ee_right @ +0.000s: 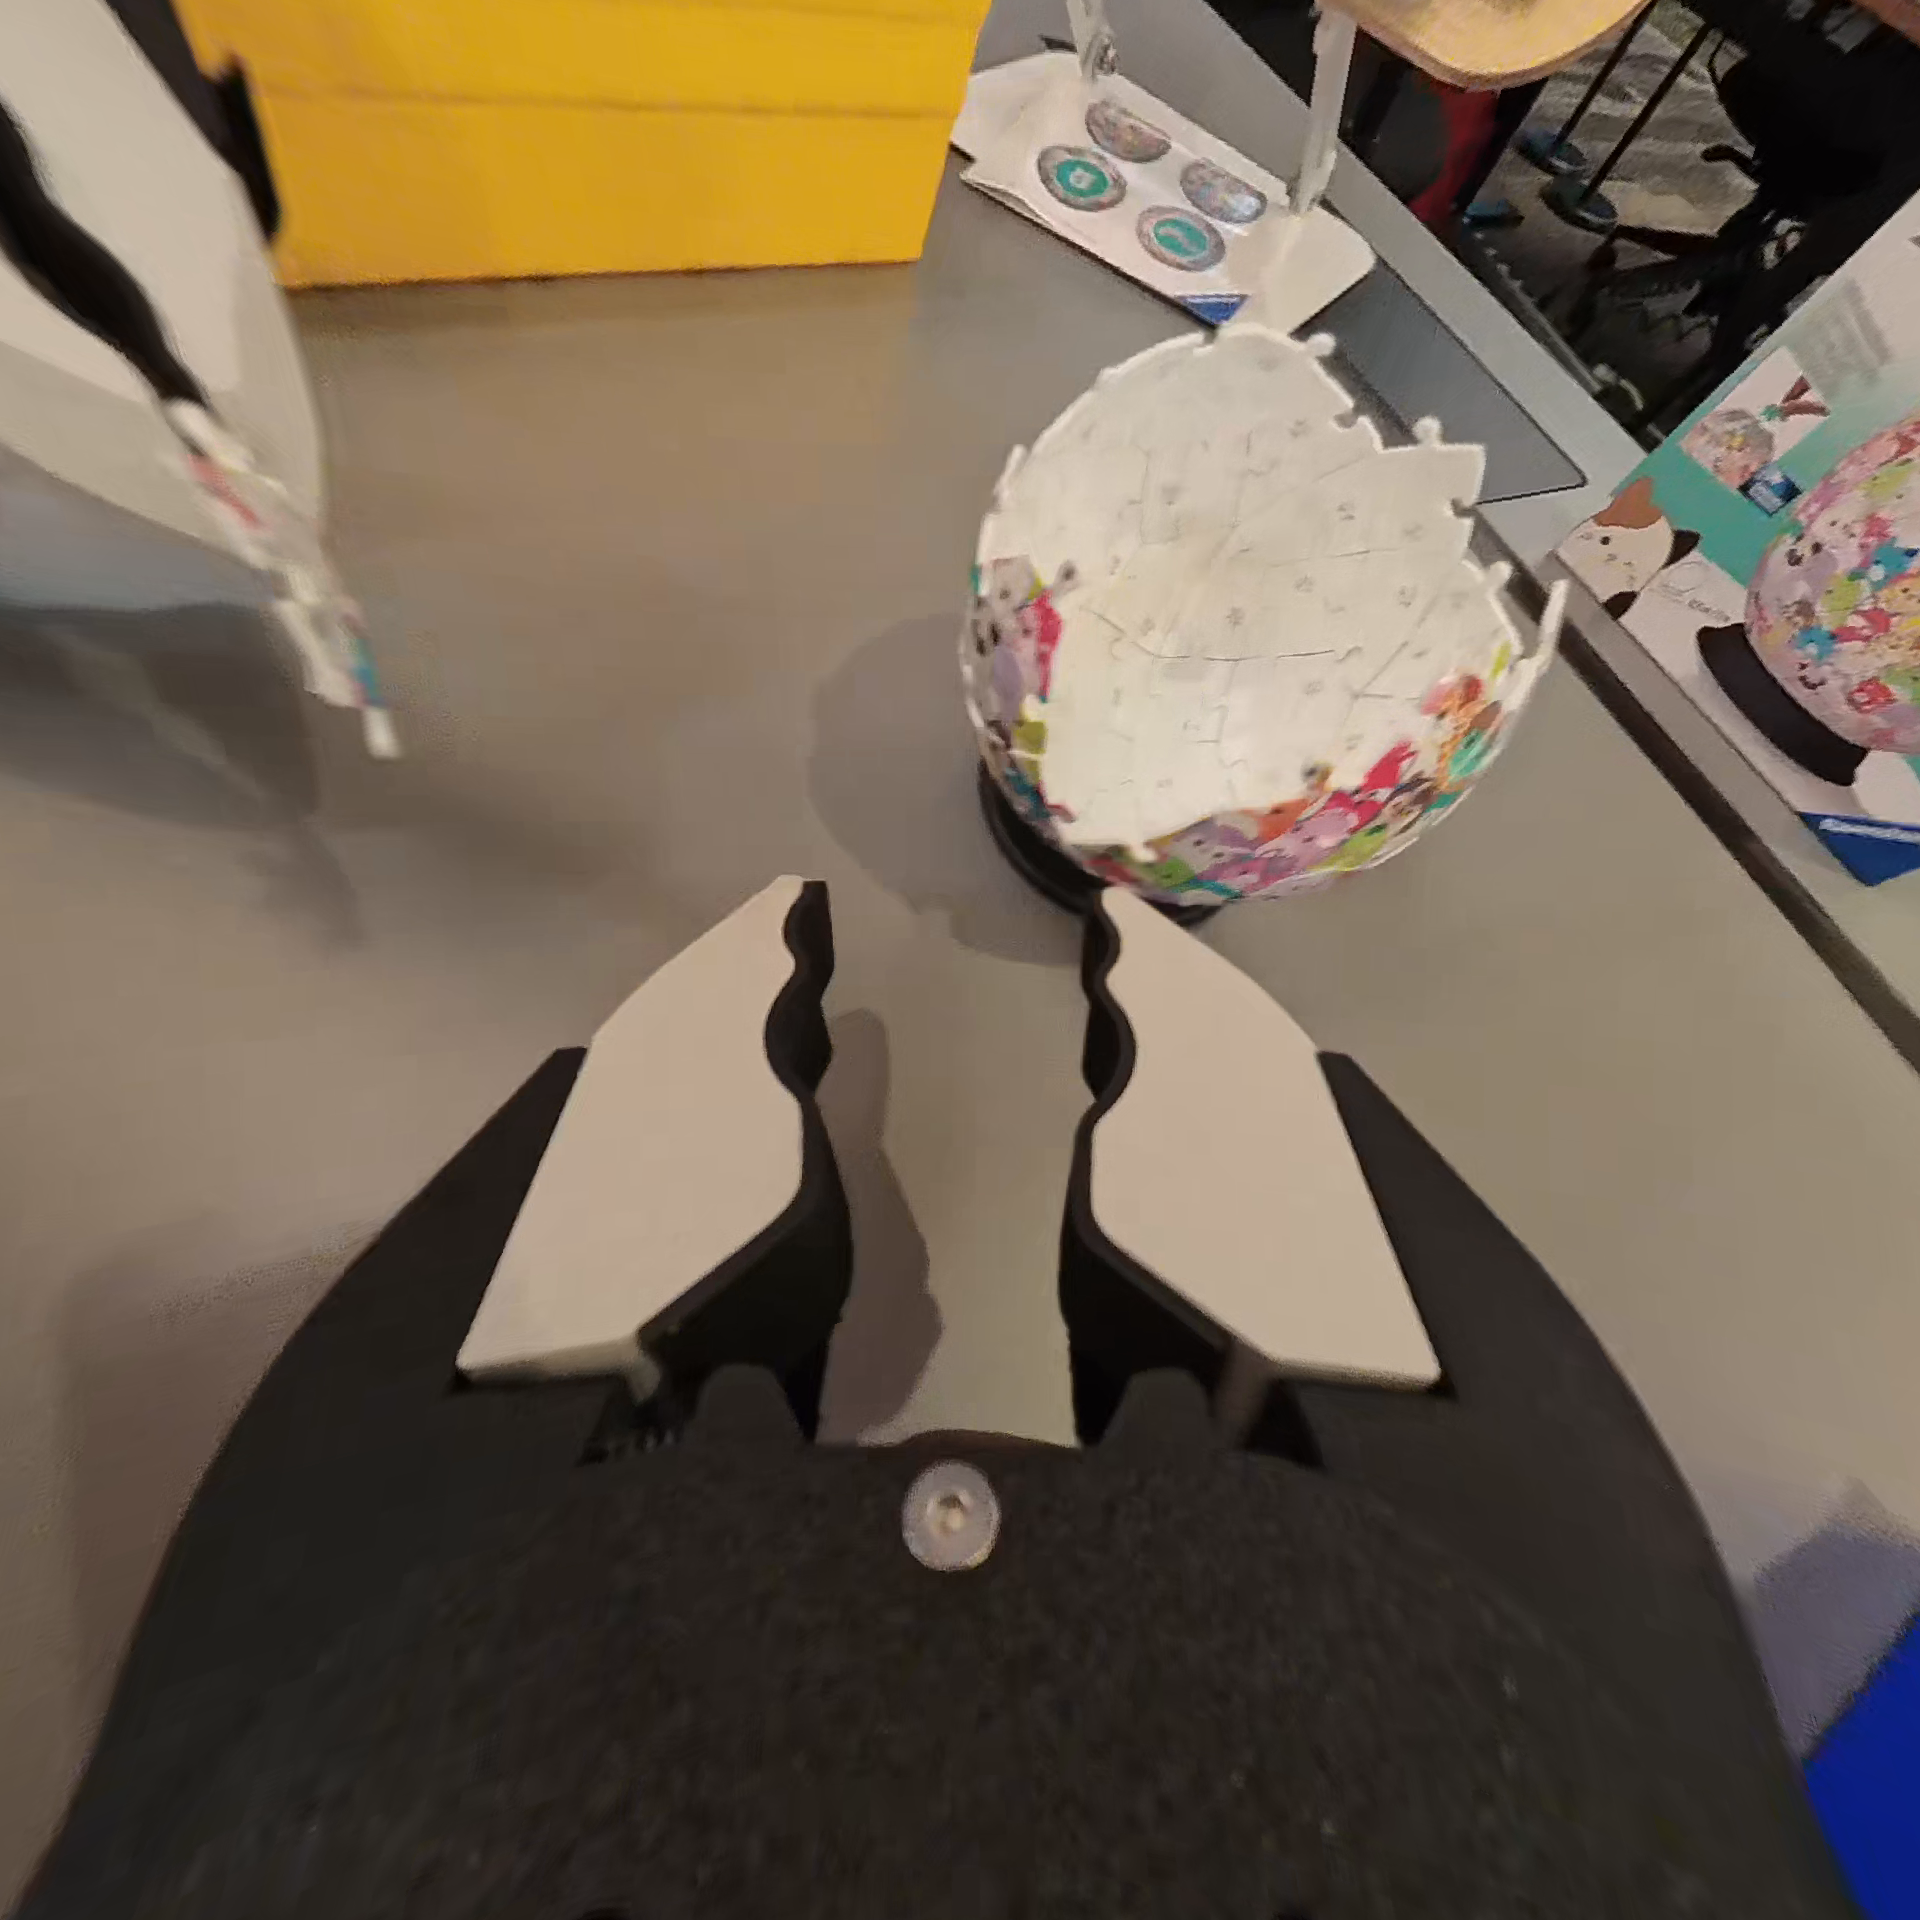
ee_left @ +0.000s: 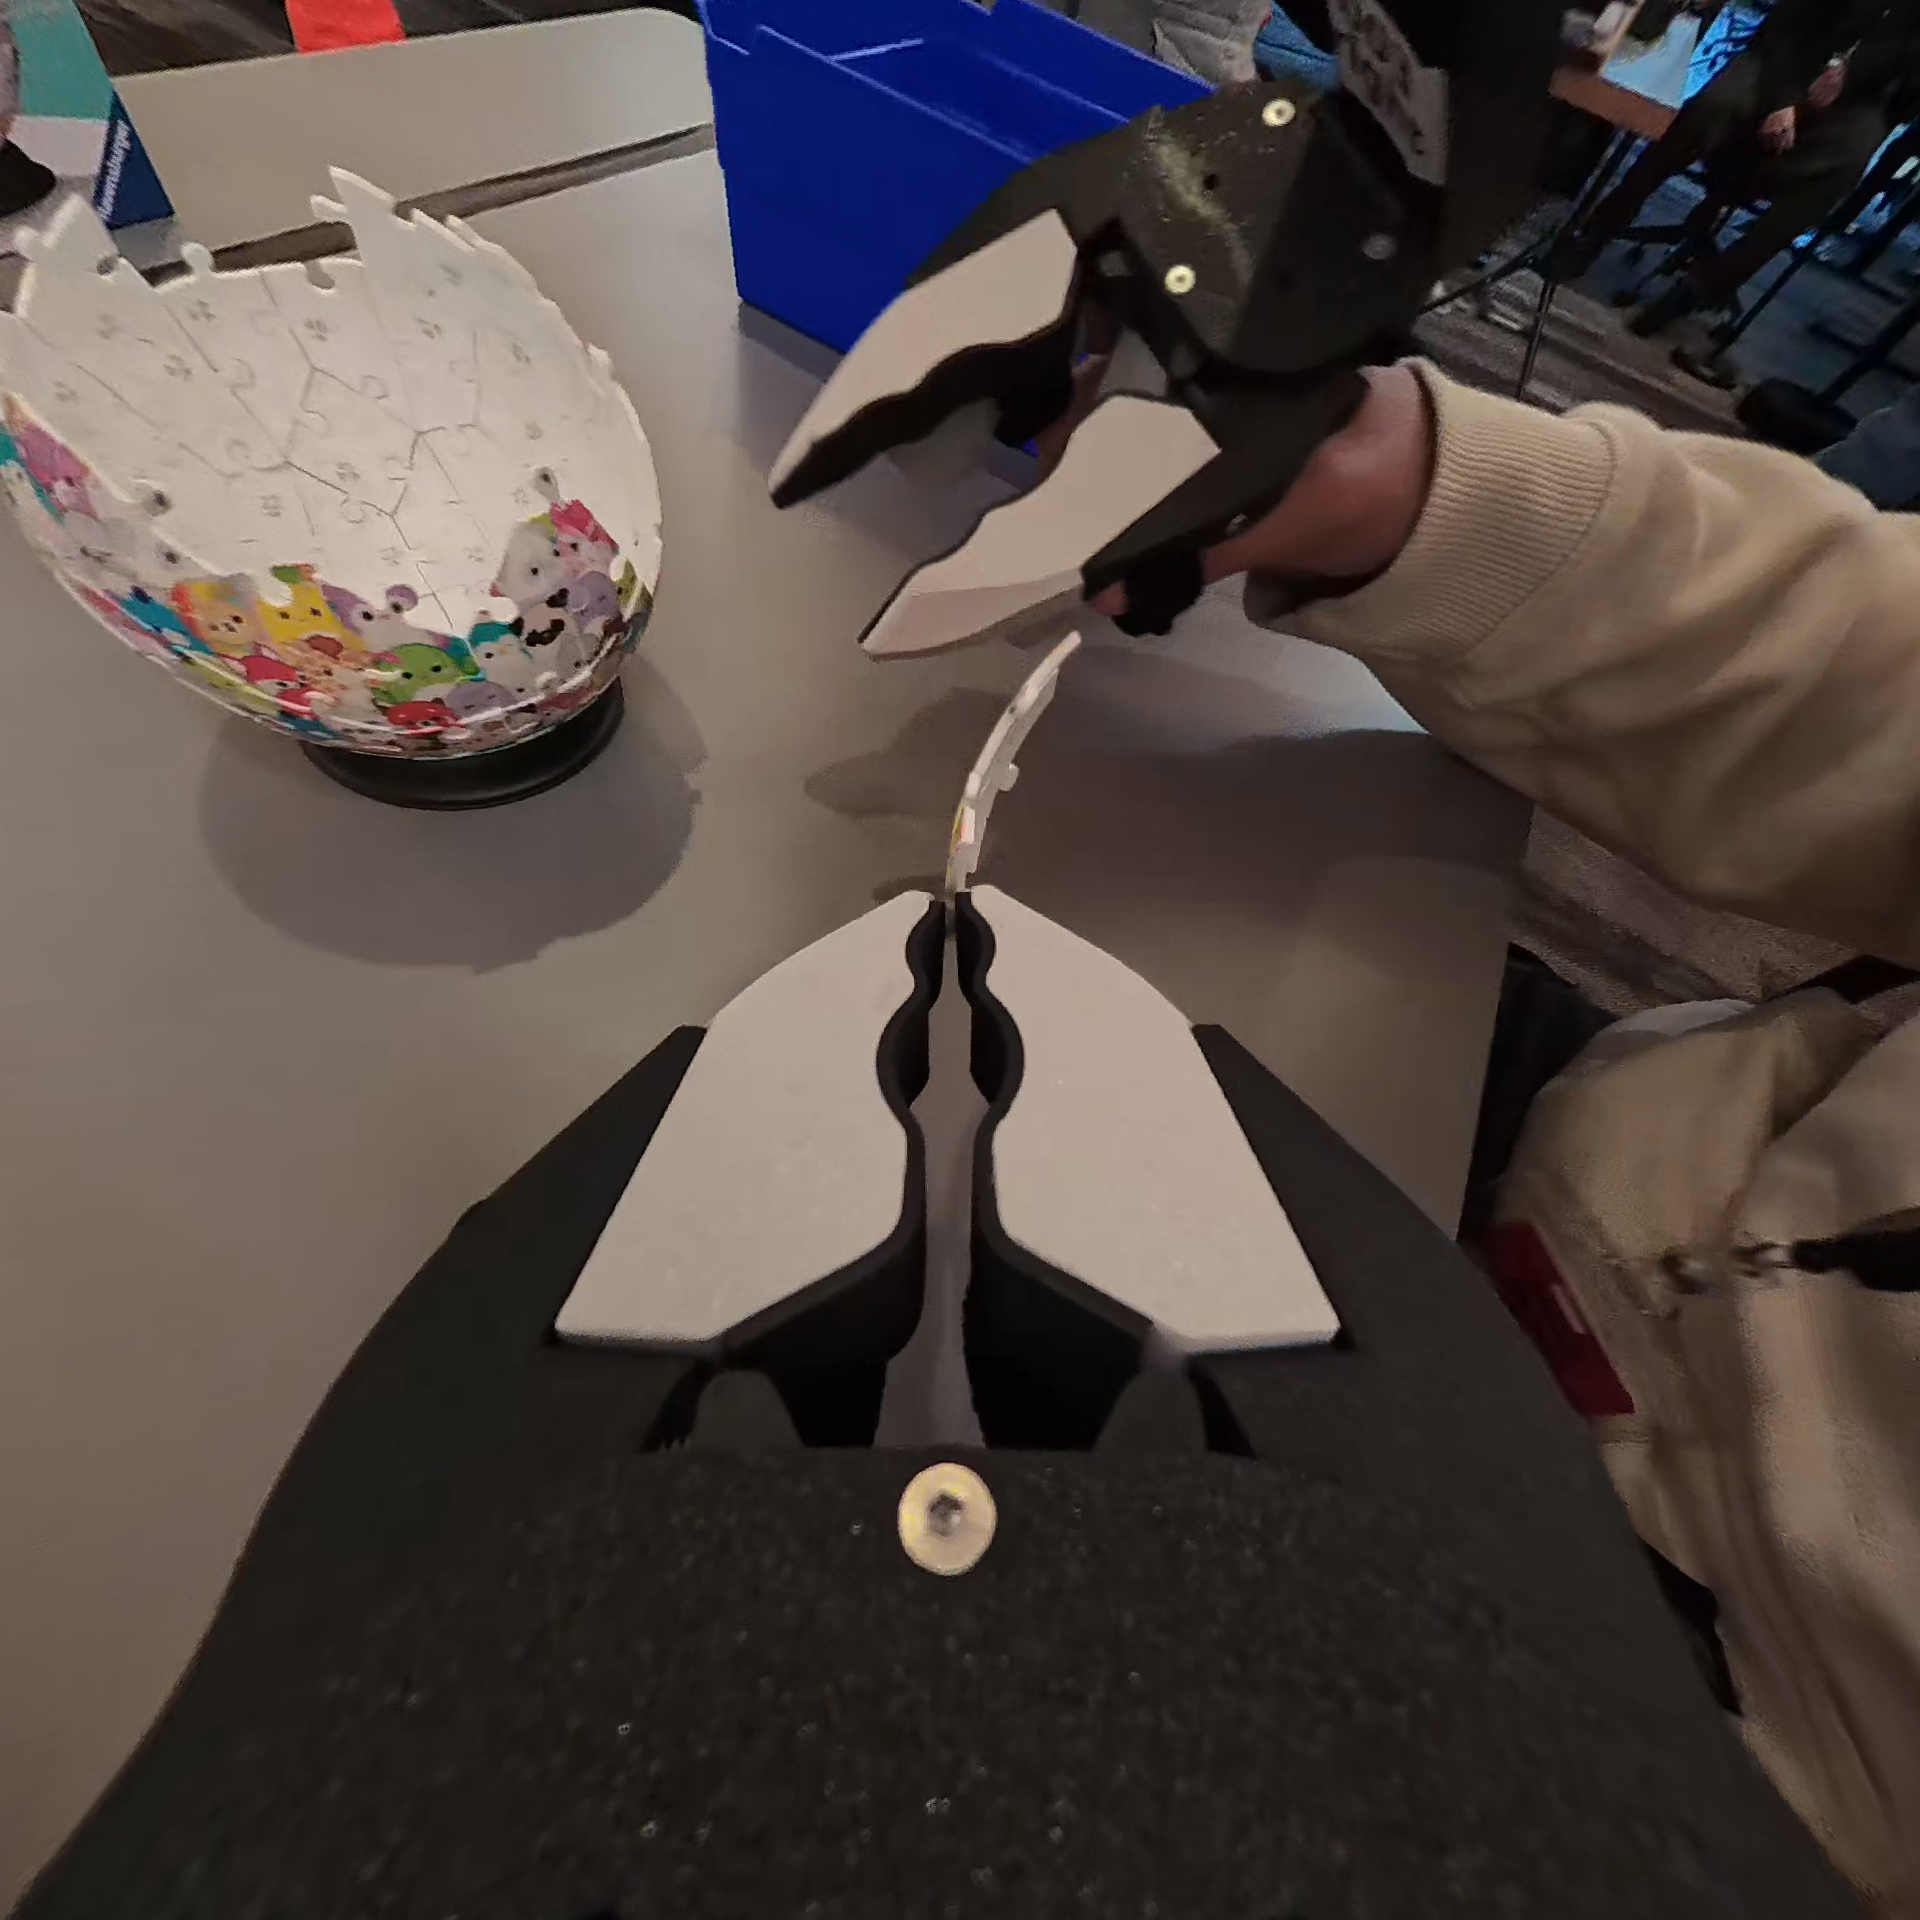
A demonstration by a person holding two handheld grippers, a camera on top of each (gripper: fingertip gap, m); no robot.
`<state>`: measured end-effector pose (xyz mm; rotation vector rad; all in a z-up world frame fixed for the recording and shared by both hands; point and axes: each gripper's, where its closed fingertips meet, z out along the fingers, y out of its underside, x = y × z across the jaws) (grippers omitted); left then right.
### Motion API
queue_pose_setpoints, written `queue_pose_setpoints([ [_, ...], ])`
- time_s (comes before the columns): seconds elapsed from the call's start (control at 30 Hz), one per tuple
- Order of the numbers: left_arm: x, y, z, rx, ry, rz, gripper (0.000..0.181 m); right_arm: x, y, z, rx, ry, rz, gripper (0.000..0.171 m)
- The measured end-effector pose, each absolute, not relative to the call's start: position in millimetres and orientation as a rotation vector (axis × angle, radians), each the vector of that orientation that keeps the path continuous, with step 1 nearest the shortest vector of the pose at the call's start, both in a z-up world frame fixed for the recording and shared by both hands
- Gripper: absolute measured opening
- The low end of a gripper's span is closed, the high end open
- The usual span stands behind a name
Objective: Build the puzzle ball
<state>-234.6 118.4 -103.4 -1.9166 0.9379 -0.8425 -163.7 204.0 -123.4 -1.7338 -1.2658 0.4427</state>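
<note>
Left gripper (ee_left: 951,902) pinches a curved puzzle strip (ee_left: 1003,764) at twelve o'clock, right gripper (ee_right: 956,914) gapes wide and empty, half-built puzzle ball (ee_right: 1247,665) on its stand at one o'clock.

A grey table (ee_left: 312,1039) is filling most of both views, its matte top catching soft overhead light and carrying blurred shadows. A blue bin (ee_left: 883,156) is sitting at its far edge, and a yellow bin (ee_right: 603,135) is standing at another side. Beyond the table, dark floor (ee_left: 1662,312) is showing between chair legs (ee_right: 1621,94) (too blurred to make out more).
</note>
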Motion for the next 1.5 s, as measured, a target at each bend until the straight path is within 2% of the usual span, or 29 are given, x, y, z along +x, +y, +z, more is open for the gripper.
queue_pose_setpoints([
  [0.17,-240,123,-99,-1.91,0.883,-0.924,0.002,-166,226,-110,-1.698,-1.302,0.418,0.055],
  [0.3,-248,136,-109,-1.993,0.846,-0.855,0.002,-171,230,-97,-1.69,-1.253,0.51,0.046],
  [0.33,-250,140,-111,-2.019,0.834,-0.852,0.002,-169,226,-95,-1.696,-1.223,0.564,0.041],
  [0.53,-228,131,-103,-1.985,0.91,-1.074,0.002,-176,144,-89,-1.654,-1.176,1.157,0.039],
  [0.67,-213,121,-100,-1.94,0.994,-1.049,0.002,-179,123,-95,-1.637,-1.296,1.025,0.022],
  [0.8,-200,106,-106,-1.976,1.055,-1.072,0.002,-178,113,-84,-1.65,-1.259,1.12,0.014],
  [0.97,-188,99,-114,-2.036,1.052,-1.067,0.002,-168,108,-100,-1.747,-1.301,1.032,0.003],
  [1.1,-185,101,-124,-2.092,1.037,-1.003,0.007,-163,108,-107,-1.81,-1.254,1.031,0.002],
  [1.17,-191,109,-130,-2.127,0.996,-0.928,0.028,-158,114,-113,-1.865,-1.204,1.028,0.002],
  [1.2,-195,113,-133,-2.14,0.978,-0.899,0.034,-154,119,-118,-1.915,-1.166,1.034,0.002],
  [1.37,-211,120,-133,-2.148,0.921,-0.857,0.034,-119,175,-146,-2.216,-0.808,1.003,0.003],
  [1.5,-222,127,-132,-2.132,0.878,-0.802,0.034,-107,200,-168,-2.364,-0.731,0.978,0.003],
])
